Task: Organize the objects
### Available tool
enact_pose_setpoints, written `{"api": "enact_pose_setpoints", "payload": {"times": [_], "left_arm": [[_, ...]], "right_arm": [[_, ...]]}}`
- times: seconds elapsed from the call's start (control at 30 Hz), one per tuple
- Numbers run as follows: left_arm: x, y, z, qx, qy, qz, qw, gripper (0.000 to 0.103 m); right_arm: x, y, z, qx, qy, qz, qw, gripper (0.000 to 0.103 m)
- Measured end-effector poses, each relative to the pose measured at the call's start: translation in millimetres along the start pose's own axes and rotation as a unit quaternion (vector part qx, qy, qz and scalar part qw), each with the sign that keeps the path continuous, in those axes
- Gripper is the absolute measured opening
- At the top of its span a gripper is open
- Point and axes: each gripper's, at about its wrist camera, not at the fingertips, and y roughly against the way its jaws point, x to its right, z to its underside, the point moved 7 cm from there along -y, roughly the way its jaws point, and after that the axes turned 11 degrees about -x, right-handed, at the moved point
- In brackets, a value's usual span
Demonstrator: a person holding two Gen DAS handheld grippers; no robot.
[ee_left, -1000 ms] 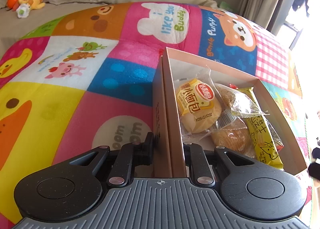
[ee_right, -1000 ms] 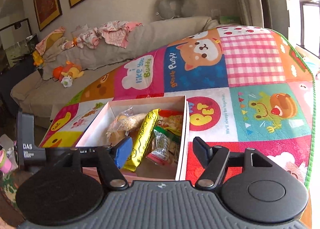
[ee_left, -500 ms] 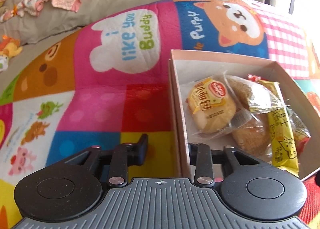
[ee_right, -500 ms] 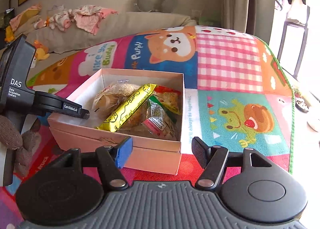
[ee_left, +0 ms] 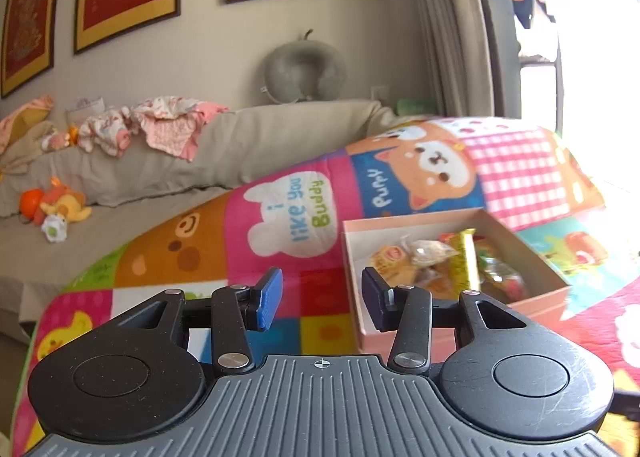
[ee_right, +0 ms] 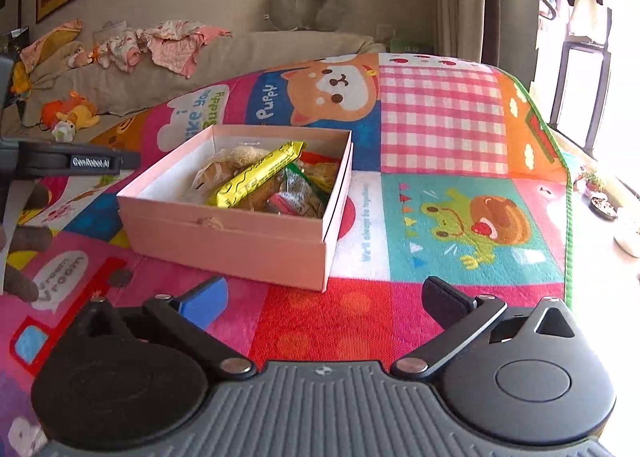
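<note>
A pink cardboard box (ee_right: 240, 235) sits on the colourful cartoon mat (ee_right: 440, 125), nested in its lid. It holds several wrapped snacks, among them a long yellow bar (ee_right: 256, 173) and a bread bun (ee_left: 390, 259). The box also shows in the left wrist view (ee_left: 352, 257). My left gripper (ee_left: 320, 299) is open and empty, raised just left of the box's near left corner. My right gripper (ee_right: 322, 301) is wide open and empty, in front of the box and apart from it. The left gripper's body (ee_right: 72, 161) shows at the left of the right wrist view.
A beige sofa (ee_left: 248, 145) stands behind the mat with crumpled clothes (ee_left: 152, 129), a plush toy (ee_left: 56, 205) and a grey neck pillow (ee_left: 306, 73). Framed pictures hang on the wall. A window and small bowls (ee_right: 604, 205) lie to the right, past the mat's edge.
My left gripper has let go of the box's left wall, opened and pulled up and back. My right gripper has drawn back from the box and opened wider.
</note>
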Motion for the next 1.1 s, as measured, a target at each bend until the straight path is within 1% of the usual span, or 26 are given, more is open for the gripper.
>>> {"api": "enact_pose_setpoints", "payload": {"times": [0.07,0.13,0.2,0.23,0.3,0.33,0.37,0.47,0.53,0.6,0.8,0.87,1.0,1.1], "left_arm": [[11,25,26,-0.025,0.015,0.038,0.9989,0.048],[27,35,60,-0.066,0.013,0.058,0.996,0.048],[40,34,87,-0.097,0.003,0.06,0.9934,0.049],[44,31,97,-0.11,0.006,0.061,0.992,0.049],[49,23,109,-0.139,0.012,0.07,0.9877,0.049],[51,19,113,-0.148,0.009,0.073,0.9862,0.05],[52,19,116,-0.141,-0.002,0.063,0.988,0.05],[54,18,120,-0.131,-0.007,0.06,0.9896,0.05],[54,16,118,-0.131,0.004,0.065,0.9893,0.05],[53,12,117,-0.131,0.014,0.066,0.9891,0.05],[61,10,115,-0.133,0.003,0.043,0.9902,0.051],[59,9,115,-0.133,0.01,0.045,0.99,0.051],[58,9,115,-0.133,0.016,0.05,0.9897,0.051],[57,9,115,-0.133,0.015,0.05,0.9897,0.051]], "right_arm": [[-4,10,20,-0.017,0.01,0.007,1.0,0.103],[-7,14,40,-0.039,0.012,0.012,0.999,0.103],[-14,14,61,-0.069,0.011,0.003,0.998,0.103],[-17,12,67,-0.079,0.012,0.001,0.997,0.103],[-21,7,76,-0.089,0.008,0.007,0.996,0.103],[-19,6,76,-0.082,-0.007,0.004,0.997,0.103],[-16,4,76,-0.082,-0.031,0.004,0.996,0.103],[-9,0,71,-0.072,-0.067,0.024,0.995,0.103],[-9,-5,70,-0.066,-0.068,0.044,0.994,0.103],[-9,-5,71,-0.054,-0.078,0.051,0.994,0.103],[-9,-4,71,-0.048,-0.079,0.051,0.994,0.103],[-10,-5,71,-0.048,-0.073,0.053,0.995,0.103],[-16,-8,67,-0.049,-0.055,0.041,0.996,0.103],[-16,-8,67,-0.049,-0.057,0.038,0.996,0.103]]}}
